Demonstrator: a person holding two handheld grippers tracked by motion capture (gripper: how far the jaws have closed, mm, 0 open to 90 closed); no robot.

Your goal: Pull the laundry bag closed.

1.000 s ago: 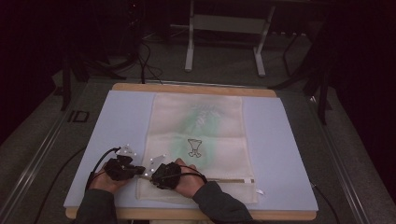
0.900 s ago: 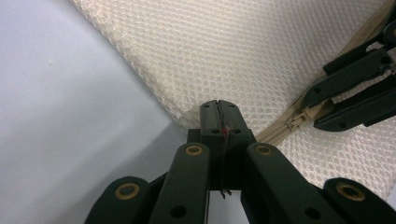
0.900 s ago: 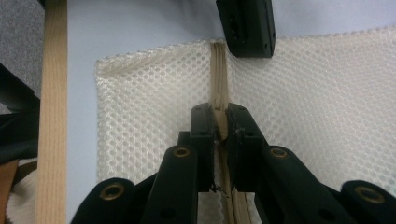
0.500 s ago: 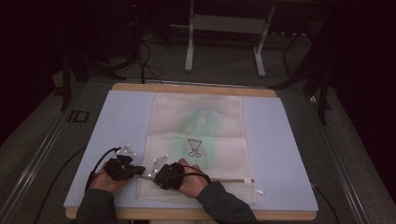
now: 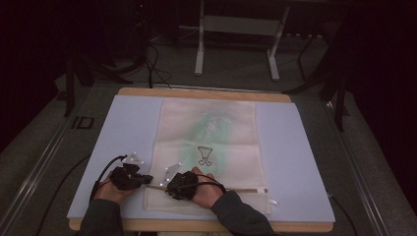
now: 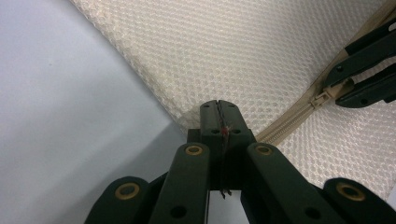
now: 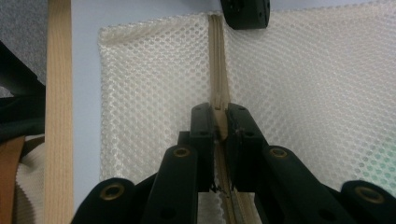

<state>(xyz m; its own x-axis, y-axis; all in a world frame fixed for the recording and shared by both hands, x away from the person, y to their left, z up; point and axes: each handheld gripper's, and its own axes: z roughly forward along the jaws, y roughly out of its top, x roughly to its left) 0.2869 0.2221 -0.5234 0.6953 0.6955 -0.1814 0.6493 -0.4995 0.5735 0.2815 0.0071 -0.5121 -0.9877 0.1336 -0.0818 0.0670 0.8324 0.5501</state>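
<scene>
Nothing moved | left gripper (image 6: 218, 108) clamps mesh bag (image 6: 243, 51) edge | right gripper (image 7: 220, 122) pinches zipper pull (image 7: 221, 125)

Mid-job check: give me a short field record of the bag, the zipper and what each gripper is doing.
item: cream mesh laundry bag, flat on the blue mat
zipper: runs across the bag's near end
left gripper: fingers shut on the bag's edge at its near left corner
right gripper: fingers shut on the zipper pull
other gripper in left gripper view: at the zipper slider, upper right
</scene>
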